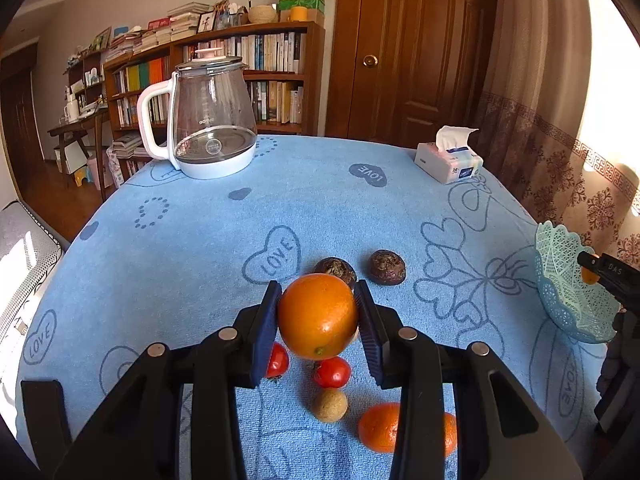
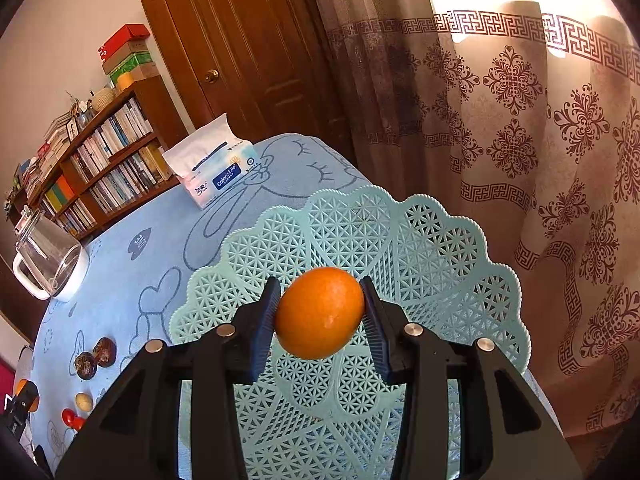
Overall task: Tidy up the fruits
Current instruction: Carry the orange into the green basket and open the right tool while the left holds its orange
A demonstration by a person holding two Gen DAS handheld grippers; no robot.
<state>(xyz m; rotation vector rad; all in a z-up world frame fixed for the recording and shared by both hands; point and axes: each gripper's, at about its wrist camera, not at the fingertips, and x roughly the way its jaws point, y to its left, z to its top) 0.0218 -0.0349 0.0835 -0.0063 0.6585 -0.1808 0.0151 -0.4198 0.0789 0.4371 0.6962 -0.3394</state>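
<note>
My left gripper is shut on an orange and holds it above the blue tablecloth. Below it lie two red tomatoes, a small tan fruit and another orange. Two dark brown fruits lie just beyond. My right gripper is shut on a second orange and holds it over the pale green lattice basket. The basket also shows at the right edge of the left wrist view, with the right gripper's tip over it.
A glass kettle stands at the far left of the table. A tissue pack lies at the far right. The table is round, with a curtain close behind the basket and a bookshelf and door beyond.
</note>
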